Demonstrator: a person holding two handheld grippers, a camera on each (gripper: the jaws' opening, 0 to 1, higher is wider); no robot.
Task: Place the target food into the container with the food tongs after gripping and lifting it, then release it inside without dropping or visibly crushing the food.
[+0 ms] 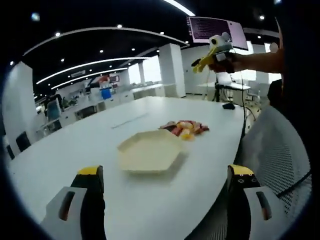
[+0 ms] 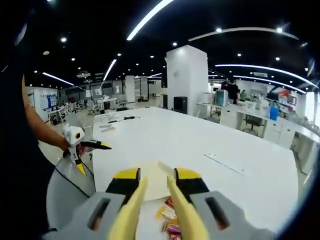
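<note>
Left tool (image 1: 165,192) held released above white desk (image 1: 75,150), near cream hexagonal plate (image 1: 150,150). Right tool (image 2: 156,187) clenched on yellow tongs (image 2: 127,215) over colourful wrapped food pile (image 2: 170,222).

Light: bright, from long curved ceiling light strips (image 2: 150,17) and round spots.
Glare: blown-out windows behind the square white pillar (image 1: 172,70).
Shadows: soft beneath the pale hexagonal plate (image 1: 150,150).
Edges: bowed, smeared.

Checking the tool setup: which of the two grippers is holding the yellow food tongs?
The right gripper: yellow food tongs run between its jaws. The left gripper has its jaws wide apart with nothing between them.
</note>
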